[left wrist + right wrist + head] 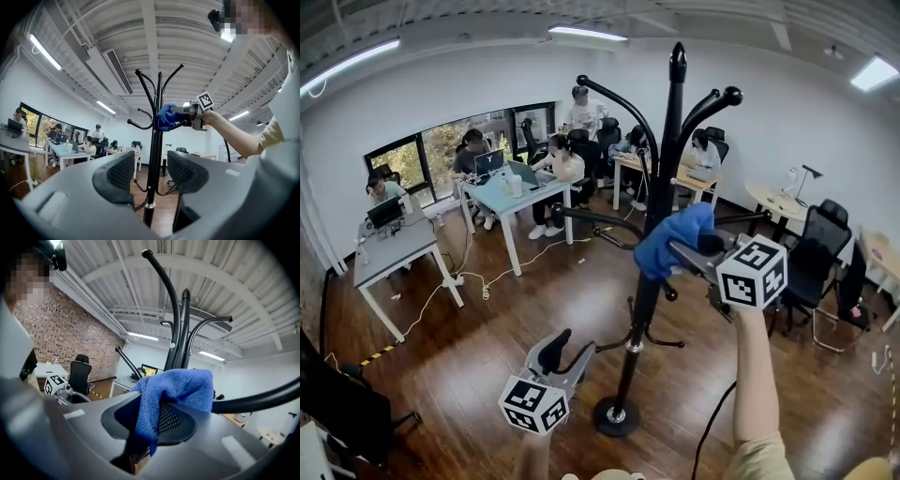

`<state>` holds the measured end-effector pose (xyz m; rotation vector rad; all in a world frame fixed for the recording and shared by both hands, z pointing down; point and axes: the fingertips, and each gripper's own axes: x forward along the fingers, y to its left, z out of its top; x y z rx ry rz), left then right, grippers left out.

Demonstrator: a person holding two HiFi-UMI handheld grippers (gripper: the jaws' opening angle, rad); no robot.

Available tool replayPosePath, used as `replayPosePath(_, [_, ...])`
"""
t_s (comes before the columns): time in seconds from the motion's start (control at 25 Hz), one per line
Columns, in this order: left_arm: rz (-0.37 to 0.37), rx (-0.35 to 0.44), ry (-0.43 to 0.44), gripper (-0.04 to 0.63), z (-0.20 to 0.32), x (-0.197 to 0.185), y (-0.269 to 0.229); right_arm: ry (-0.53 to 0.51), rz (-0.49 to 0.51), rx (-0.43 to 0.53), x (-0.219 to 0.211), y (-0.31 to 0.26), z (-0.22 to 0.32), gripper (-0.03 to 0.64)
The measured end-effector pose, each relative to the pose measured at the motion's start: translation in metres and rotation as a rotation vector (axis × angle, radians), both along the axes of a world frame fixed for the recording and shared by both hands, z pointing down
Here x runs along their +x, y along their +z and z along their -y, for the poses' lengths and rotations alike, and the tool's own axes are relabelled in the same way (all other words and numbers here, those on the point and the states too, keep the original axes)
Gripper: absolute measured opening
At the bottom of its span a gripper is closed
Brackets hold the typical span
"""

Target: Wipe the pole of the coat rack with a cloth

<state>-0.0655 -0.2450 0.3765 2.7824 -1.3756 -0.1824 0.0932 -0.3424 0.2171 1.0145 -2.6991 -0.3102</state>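
A black coat rack stands on the wood floor, its pole rising from a round base to curved hooks. A blue cloth is pressed against the pole at mid-height, and my right gripper is shut on it. In the right gripper view the cloth drapes over the jaws with the pole just behind. My left gripper hangs low, left of the pole and apart from it, open and empty. In the left gripper view, between the left gripper's pads, the pole and the cloth show.
Several people sit at desks along the far windows. A white desk stands at the left with cables on the floor. A black office chair and a round table are to the right of the rack.
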Motion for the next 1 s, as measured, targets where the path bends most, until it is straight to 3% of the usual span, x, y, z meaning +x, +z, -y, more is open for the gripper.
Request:
replayPosePath(0.36, [0.013, -0.001, 0.051, 0.198, 0.004, 0.020, 0.000, 0.192, -0.067, 0.152, 0.056, -0.030, -0.015, 0.075])
replayPosePath(0.72, [0.022, -0.008, 0.111, 0.198, 0.007, 0.041, 0.003, 0.397, 0.039, 0.289, 0.137, -0.074, -0.047, 0.075])
replayPosePath(0.92, [0.025, -0.015, 0.136, 0.199, 0.003, 0.052, 0.006, 0.615, -0.034, 0.379, 0.175, -0.075, -0.062, 0.075])
replayPosePath(1.0, [0.026, -0.019, 0.137, 0.199, 0.003, 0.055, 0.007, 0.654, -0.012, 0.395, 0.190, -0.076, -0.068, 0.075])
